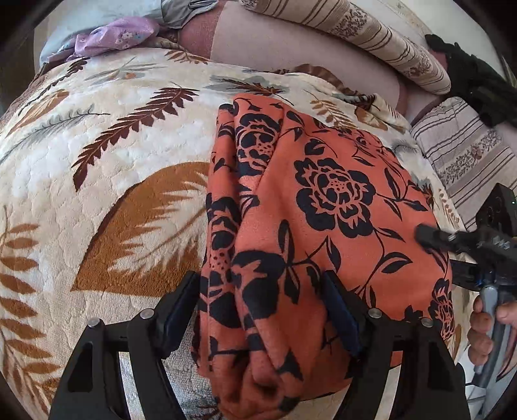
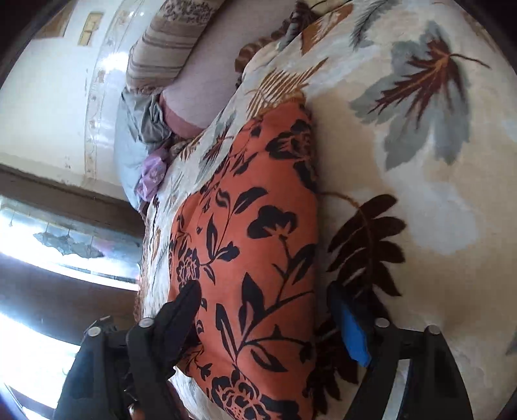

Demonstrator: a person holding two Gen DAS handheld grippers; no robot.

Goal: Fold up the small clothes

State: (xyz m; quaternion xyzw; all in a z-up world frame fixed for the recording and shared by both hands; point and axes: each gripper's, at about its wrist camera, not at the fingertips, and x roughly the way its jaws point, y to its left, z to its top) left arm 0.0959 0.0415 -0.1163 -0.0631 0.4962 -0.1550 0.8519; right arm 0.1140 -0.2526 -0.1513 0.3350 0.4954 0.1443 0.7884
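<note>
**Orange cloth between both sets of jaws**

Leaf-patterned blanket [image 1: 106, 168] fills most of the left wrist view, cream with brown and grey fronds. At its upper left lie a lilac garment [image 1: 113, 35] and pale blue-grey clothes [image 1: 181, 13]; striped cushions [image 1: 381, 38] run along the upper right.

Right of centre lies the cloth [image 1: 323, 206], orange with black roses, folded into a long bundle that reaches from mid-frame to the bottom edge. The left gripper [image 1: 260, 310] sits at the bottom centre with its jaws well apart; the folded left edge of the cloth lies between them. Whether the pads touch the fabric cannot be told. At the right edge, the right gripper [image 1: 429, 236] reaches in over the cloth's right side, with a hand [image 1: 488, 326] on its handle.

In the right wrist view a window and white wall take the left side. The cloth [image 2: 245, 245] runs up the centre, on the blanket [image 2: 420, 145]. The right gripper [image 2: 268, 310] straddles it, jaws apart: the left finger lies on the cloth near its left edge, the blue-padded right finger stands just beside its right edge, over the blanket.
</note>
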